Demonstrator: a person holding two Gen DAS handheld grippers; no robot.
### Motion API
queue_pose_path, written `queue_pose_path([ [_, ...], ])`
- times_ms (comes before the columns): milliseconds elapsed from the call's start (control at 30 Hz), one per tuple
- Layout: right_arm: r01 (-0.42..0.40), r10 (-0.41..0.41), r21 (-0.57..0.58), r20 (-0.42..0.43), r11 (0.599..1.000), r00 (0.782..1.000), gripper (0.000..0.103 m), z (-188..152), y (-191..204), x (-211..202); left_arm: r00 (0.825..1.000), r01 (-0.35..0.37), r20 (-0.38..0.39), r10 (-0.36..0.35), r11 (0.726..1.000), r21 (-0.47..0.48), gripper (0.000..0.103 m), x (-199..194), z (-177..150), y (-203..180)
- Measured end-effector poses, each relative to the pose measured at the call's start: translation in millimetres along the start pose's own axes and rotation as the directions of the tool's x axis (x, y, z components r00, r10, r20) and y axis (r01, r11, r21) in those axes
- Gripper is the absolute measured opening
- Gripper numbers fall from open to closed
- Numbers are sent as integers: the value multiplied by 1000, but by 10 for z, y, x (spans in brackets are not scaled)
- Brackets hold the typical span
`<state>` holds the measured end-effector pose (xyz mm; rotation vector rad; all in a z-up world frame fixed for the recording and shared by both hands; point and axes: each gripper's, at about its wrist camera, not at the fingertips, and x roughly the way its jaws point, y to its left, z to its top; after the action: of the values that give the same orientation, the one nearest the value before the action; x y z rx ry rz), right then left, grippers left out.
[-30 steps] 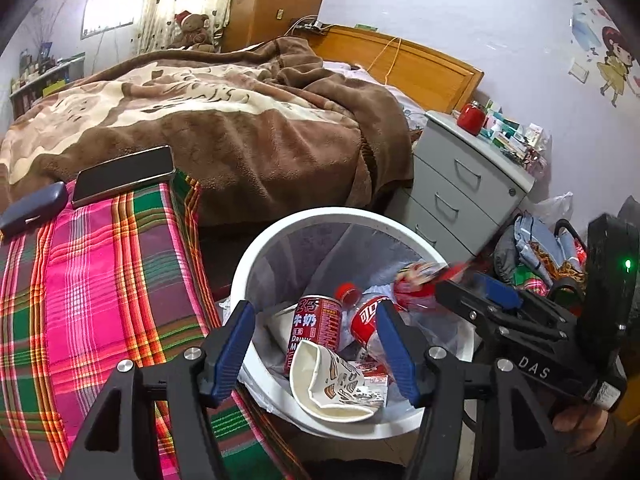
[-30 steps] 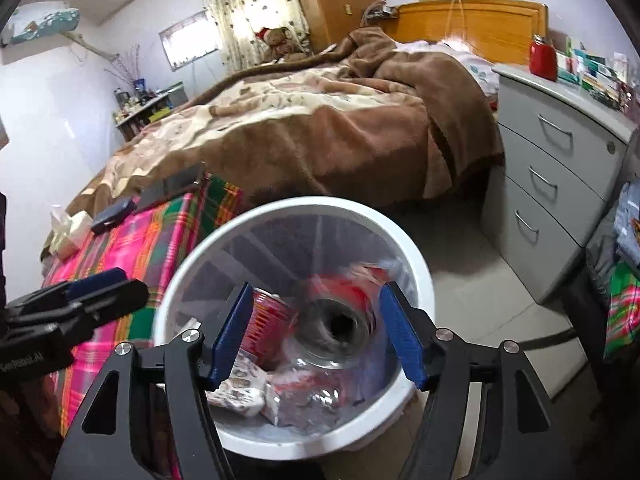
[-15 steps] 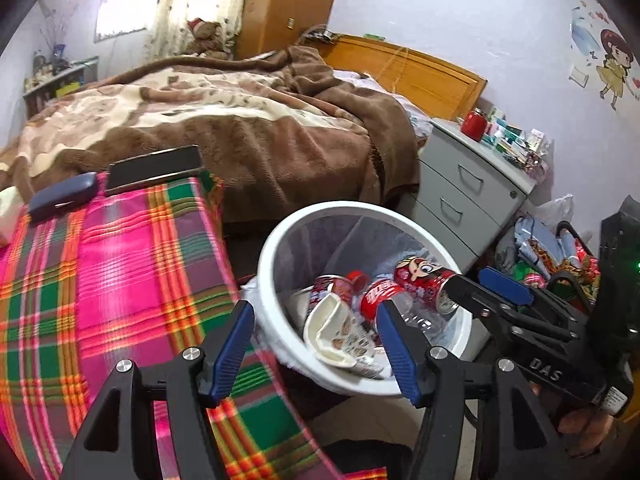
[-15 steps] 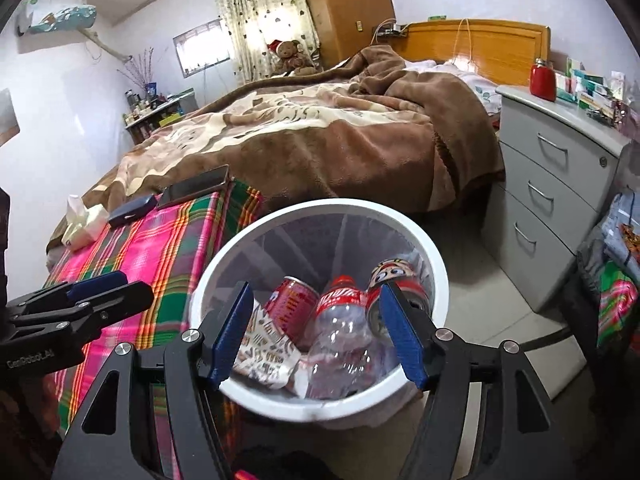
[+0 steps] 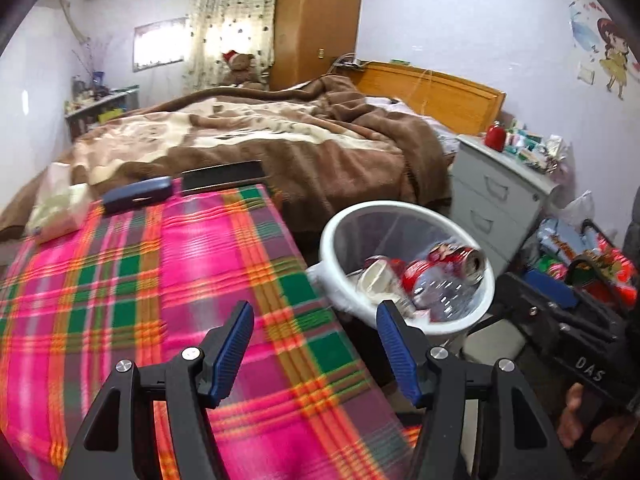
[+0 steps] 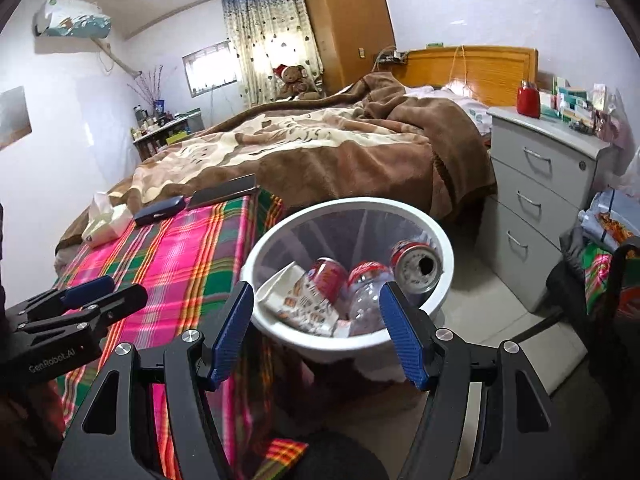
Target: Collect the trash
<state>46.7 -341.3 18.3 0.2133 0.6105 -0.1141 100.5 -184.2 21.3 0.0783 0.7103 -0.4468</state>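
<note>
A white trash bin (image 6: 352, 205) stands on the floor beside the plaid-covered surface. It holds two red cans (image 6: 416, 266), a clear plastic bottle (image 6: 366, 294) and a crushed paper cup (image 6: 296, 296). My right gripper (image 6: 316, 290) hovers open just short of the bin's near rim, with nothing between its blue pads (image 6: 404, 336). My left gripper (image 5: 315, 310) is open and empty over the plaid blanket (image 5: 160, 280), to the left of the bin (image 5: 334, 232). The right wrist view shows the left gripper (image 6: 128, 286) at its left edge.
On the blanket's far end lie a phone (image 5: 222, 176), a dark case (image 5: 138, 196) and a tissue pack (image 5: 56, 208). Behind is a bed with a brown blanket (image 5: 280, 140). A grey drawer cabinet (image 6: 540, 196) and bags (image 5: 576, 252) flank the bin on the right.
A red can that was blurred in mid-air over the bin now lies still inside it. Both grippers drew back from the bin; the left one swung left over the plaid blanket.
</note>
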Motion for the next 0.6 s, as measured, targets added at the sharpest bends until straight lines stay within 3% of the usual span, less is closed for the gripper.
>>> queue_pose_path([
  [133,-26,26,-24,5,999,1000,67,-80,169,-31,998,-57,3,57,998,-22,63,-164,-148,142],
  [267,-9,11,-70,31,998,999,67,-151,371,-64,989,-134,62,136,991,-29,64,-383,-265,249],
  [400,-52,54,-56,24,997,998,67,-201,429,-63,987,-144,61,148,988,-55,64,-473,-359,361],
  [500,-39,40,-67,21,997,999,67,-247,479,-55,976,-207,61,210,977,-56,64,-515,-435,410],
  [600,-48,50,-66,20,997,999,67,-279,511,-56,978,-196,55,200,977,-80,64,-534,-511,479],
])
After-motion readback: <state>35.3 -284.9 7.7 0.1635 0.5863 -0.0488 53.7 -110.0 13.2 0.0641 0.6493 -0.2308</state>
